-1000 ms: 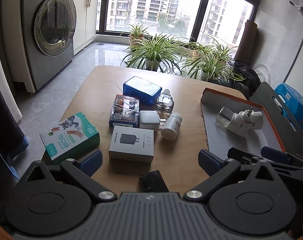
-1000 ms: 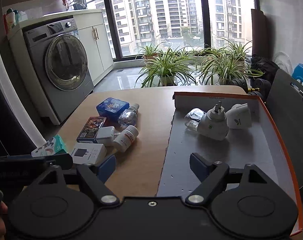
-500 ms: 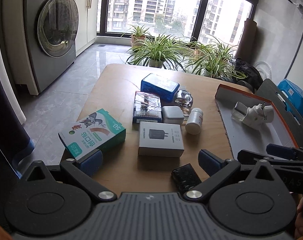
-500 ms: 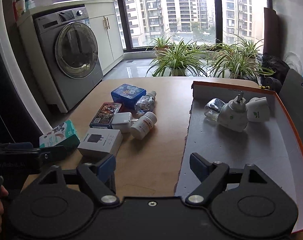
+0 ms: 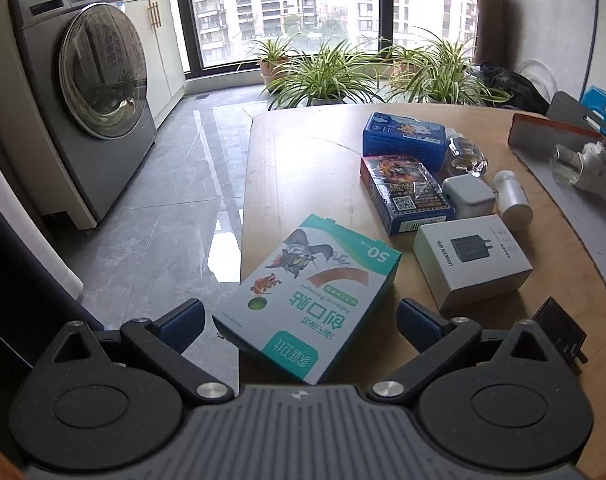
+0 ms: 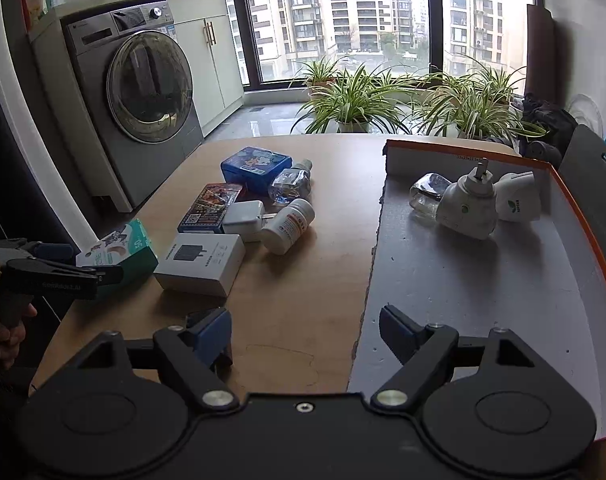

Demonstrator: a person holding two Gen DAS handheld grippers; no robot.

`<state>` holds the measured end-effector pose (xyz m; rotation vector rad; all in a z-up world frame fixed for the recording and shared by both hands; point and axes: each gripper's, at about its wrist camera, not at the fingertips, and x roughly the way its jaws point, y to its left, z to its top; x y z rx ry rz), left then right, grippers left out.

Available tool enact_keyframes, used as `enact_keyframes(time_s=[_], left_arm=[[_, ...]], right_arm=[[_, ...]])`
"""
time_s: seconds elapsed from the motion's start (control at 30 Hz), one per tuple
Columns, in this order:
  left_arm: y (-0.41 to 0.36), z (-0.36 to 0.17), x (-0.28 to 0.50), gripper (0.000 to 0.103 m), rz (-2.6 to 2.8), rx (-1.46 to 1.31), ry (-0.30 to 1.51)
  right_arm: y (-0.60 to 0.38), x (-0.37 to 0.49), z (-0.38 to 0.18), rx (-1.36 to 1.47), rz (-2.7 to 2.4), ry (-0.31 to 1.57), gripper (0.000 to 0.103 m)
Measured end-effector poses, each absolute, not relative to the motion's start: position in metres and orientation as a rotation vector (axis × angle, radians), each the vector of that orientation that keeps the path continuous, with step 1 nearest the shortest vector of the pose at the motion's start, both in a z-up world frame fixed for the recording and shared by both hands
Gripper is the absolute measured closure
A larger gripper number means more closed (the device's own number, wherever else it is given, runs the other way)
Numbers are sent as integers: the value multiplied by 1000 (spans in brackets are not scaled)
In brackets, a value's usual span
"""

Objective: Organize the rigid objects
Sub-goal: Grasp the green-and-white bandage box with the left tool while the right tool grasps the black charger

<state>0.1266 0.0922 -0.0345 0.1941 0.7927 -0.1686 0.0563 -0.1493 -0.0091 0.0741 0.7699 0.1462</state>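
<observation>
A green bandage box point(image 5: 307, 300) lies at the table's left edge, between the fingers of my left gripper point(image 5: 301, 318). That gripper is open and its pads stand just clear of the box's sides. The right wrist view shows the same box point(image 6: 119, 248) and left gripper point(image 6: 69, 264). My right gripper point(image 6: 305, 328) is open and empty, low over the near edge of the orange-rimmed tray point(image 6: 483, 300). In the tray lie two white plug-in devices point(image 6: 469, 204) and a small glass bottle point(image 6: 427, 196).
On the table are a white charger box point(image 5: 473, 260), a card pack point(image 5: 407, 196), a blue tin point(image 5: 405, 140), a clear bottle point(image 5: 465, 156), a white adaptor point(image 5: 469, 196), a pill bottle point(image 5: 511, 200) and a black item point(image 5: 559, 328). A washing machine point(image 5: 95, 92) stands left, plants point(image 6: 355, 100) behind.
My left gripper has moved left and down, from in front of the white charger box to straddling the green bandage box. The right gripper has hardly moved.
</observation>
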Motion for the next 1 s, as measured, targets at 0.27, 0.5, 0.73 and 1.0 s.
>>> enact_keyframes(time_s=[0.27,0.5,0.73,1.0], left_arm=[[94,-56,148,0,-179,196,834],[93,-50,136,31,-198,98,828],[88,-41,110,31,-158,-50,806],[85,-25,80,31,-124,-119,753]], right_arm=[[-149,56,-13,73,144,789,7],[-139,58,-17,66,177,804,7],[-117,61,-28,9,273,844,7],[-86,74,-42,-59,366,883,18]])
